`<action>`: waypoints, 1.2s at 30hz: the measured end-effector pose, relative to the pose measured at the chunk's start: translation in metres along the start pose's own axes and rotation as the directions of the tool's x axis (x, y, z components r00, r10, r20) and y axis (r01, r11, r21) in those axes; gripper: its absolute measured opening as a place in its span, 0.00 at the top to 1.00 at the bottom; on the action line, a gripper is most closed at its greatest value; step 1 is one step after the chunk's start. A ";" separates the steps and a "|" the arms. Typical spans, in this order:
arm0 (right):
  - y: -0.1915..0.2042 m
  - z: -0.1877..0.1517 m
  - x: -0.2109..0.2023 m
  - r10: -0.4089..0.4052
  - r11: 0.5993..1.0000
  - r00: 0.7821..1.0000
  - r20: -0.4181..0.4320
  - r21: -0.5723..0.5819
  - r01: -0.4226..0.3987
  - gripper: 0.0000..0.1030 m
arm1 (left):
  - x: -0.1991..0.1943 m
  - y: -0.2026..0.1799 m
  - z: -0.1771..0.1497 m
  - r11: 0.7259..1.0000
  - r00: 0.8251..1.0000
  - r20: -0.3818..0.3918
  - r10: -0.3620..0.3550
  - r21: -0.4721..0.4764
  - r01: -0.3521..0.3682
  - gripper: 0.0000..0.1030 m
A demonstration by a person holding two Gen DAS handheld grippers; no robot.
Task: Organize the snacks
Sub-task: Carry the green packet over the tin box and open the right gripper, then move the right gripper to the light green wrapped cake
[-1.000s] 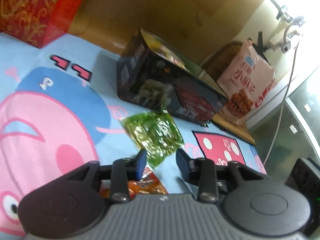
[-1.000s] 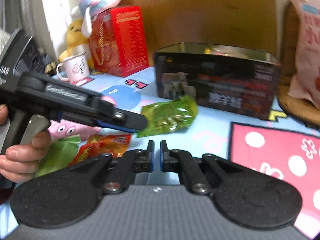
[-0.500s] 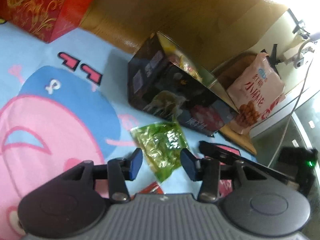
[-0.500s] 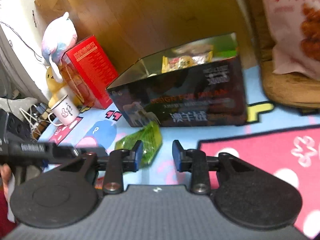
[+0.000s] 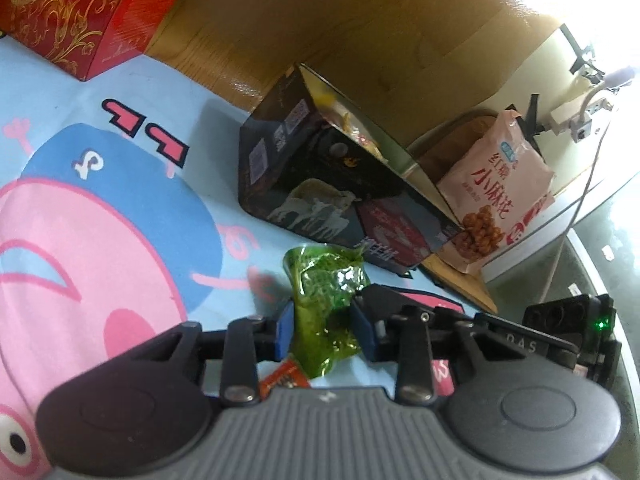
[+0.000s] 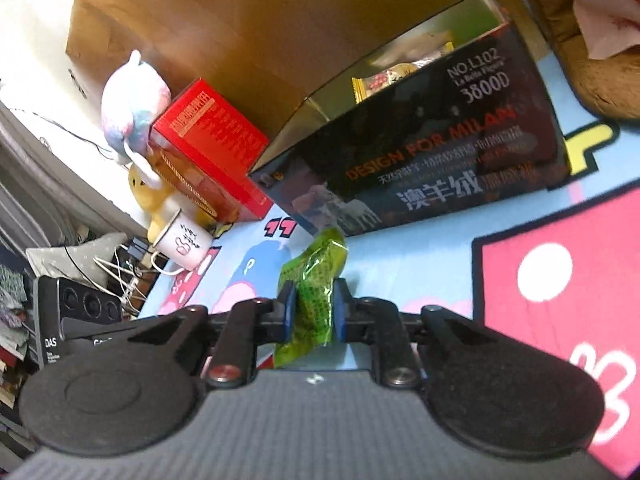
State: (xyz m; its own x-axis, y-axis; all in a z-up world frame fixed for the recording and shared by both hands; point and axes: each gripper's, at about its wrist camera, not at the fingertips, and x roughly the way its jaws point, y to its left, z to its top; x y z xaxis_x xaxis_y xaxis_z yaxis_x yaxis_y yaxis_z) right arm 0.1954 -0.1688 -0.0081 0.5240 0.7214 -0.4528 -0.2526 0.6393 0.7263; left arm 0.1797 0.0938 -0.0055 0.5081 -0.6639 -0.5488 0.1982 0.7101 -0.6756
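Note:
A green snack packet (image 5: 326,304) lies on the cartoon mat in front of the open dark box (image 5: 332,188). It also shows in the right wrist view (image 6: 312,292). My left gripper (image 5: 325,330) is open with its jaws on either side of the packet. My right gripper (image 6: 310,314) has its jaws pressed against the packet's sides and looks shut on it. The dark box (image 6: 420,160) holds several small snack packets. An orange-red snack packet (image 5: 282,378) lies under my left gripper, mostly hidden.
A red box (image 5: 76,12) stands at the back left, also in the right wrist view (image 6: 212,148), with a white mug (image 6: 184,240) and plush toys (image 6: 128,108) beside it. A pink snack bag (image 5: 496,204) leans behind the dark box. The wooden wall (image 5: 360,32) is behind.
Both grippers have moved in on the green packet. The right gripper, open half a second ago, has closed onto it. The left gripper stays open, now straddling the packet.

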 end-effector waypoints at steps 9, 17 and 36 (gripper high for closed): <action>0.029 0.016 -0.024 0.008 0.999 0.993 0.117 -0.042 -0.003 0.79 | -0.020 -0.039 0.030 0.995 0.998 0.061 -0.030 0.096 0.024 0.70; 0.042 0.072 -0.026 -0.031 0.991 0.967 0.253 -0.119 0.063 0.79 | 0.015 -0.073 0.090 0.978 0.991 0.132 0.009 0.206 -0.037 0.66; 0.068 -0.025 -0.037 -0.047 0.922 0.991 0.126 -0.376 0.091 0.47 | -0.069 -0.044 0.001 0.938 0.964 0.205 0.171 0.265 -0.223 0.58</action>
State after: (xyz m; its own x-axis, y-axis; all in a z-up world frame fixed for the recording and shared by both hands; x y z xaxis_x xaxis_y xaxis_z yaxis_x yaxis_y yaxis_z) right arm 0.1389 -0.1454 0.0450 0.6334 0.6514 -0.4177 -0.4911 0.7555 0.4335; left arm 0.1371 0.1081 0.0629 0.6951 -0.4706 -0.5435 0.2954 0.8762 -0.3809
